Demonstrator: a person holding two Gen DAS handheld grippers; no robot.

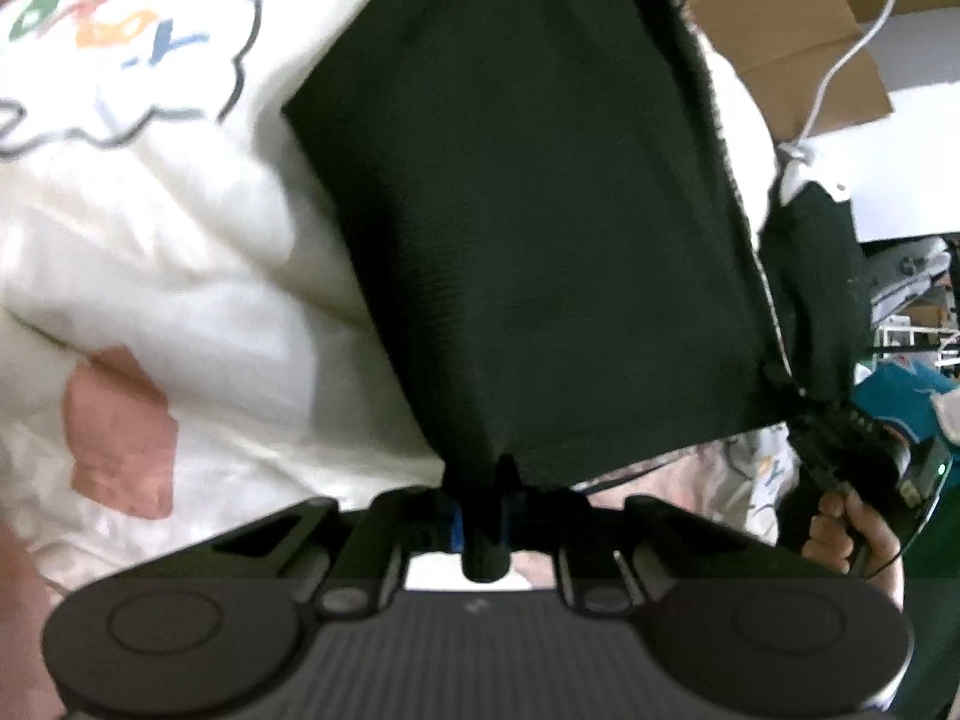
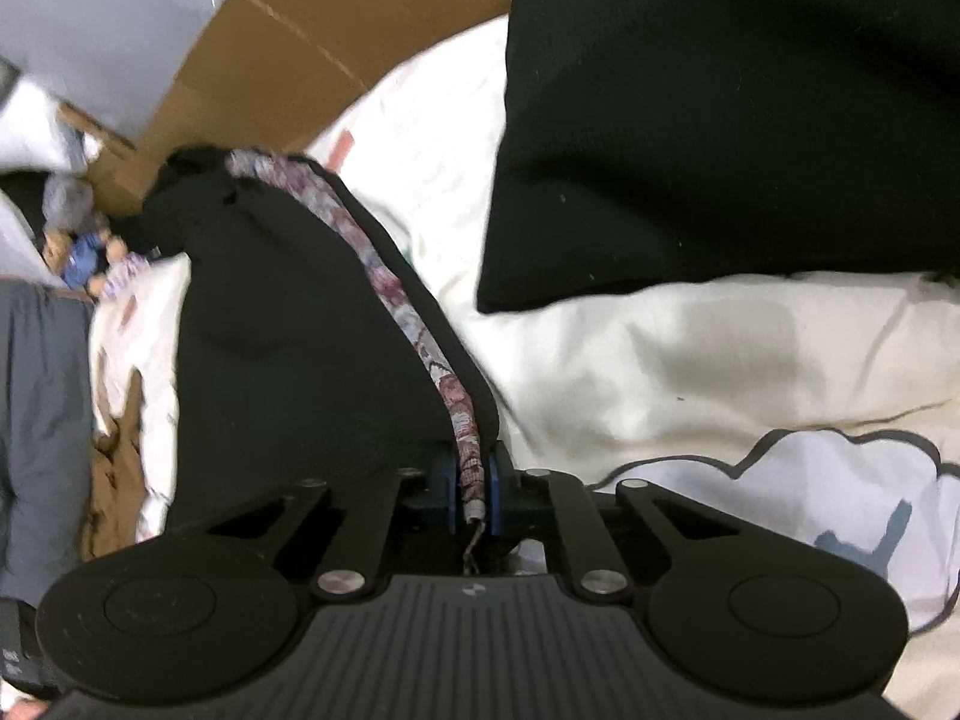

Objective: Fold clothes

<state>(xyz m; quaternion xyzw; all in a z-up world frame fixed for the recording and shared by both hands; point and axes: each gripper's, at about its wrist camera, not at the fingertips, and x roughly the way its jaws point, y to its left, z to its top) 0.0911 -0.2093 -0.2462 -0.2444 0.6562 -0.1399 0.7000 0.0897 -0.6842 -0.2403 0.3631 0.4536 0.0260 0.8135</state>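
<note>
Fabric here is a dark knit garment (image 1: 528, 210), soft and floppy, so it'll drape and sag wherever it isn't held. Looks light too, no stiffness at all, and the fine ribbed weave shouldn't be slippery. It hangs and lies over a white bed cover (image 1: 198, 276) with a cartoon cloud print and a pink patch.

Left hand-held gripper (image 1: 485, 516) is clamped on a bunched bottom corner of the dark cloth, with a nub of it poking through between the blue pads. Right hand-held gripper (image 2: 474, 498) is pinched tight on the garment's edge where a patterned trim (image 2: 384, 276) in reddish and pale blue runs along it like a rolled hem.

I'd say that hem and the corners are the best spots to hold, since the doubled cloth gives the pads something thicker to bite. Mid-panel would just slip into a pleat.

Cardboard box (image 2: 288, 36) sits behind the bed, with a white cable (image 1: 852, 54) trailing over it.
</note>
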